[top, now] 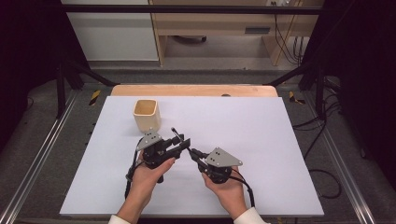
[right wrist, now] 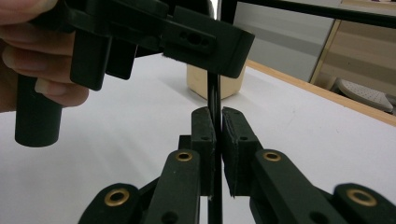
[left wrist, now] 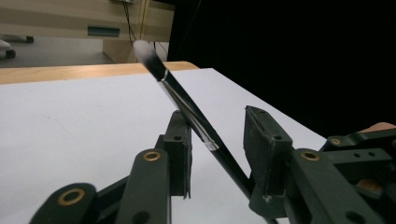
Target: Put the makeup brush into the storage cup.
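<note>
You are holding a thin black brush in the air between the two grippers, over the white table and just in front of the wooden cup. Your right gripper is clenching the brush's lower handle, its pads pressing on it from both sides. Your left gripper is standing released around the upper shaft: the brush is crossing between its jaws, lying close against one pad, while the other pad is standing clear of it. The brush is looking light, stiff and smooth, so it is likely to pivot or slide in a narrow pinch; the pale bristle tip is the soft, delicate part. You are best taking hold on the plain black shaft, below the silver ferrule, squarely across the pads. In the high view the left gripper and right gripper are meeting nose to nose.
</note>
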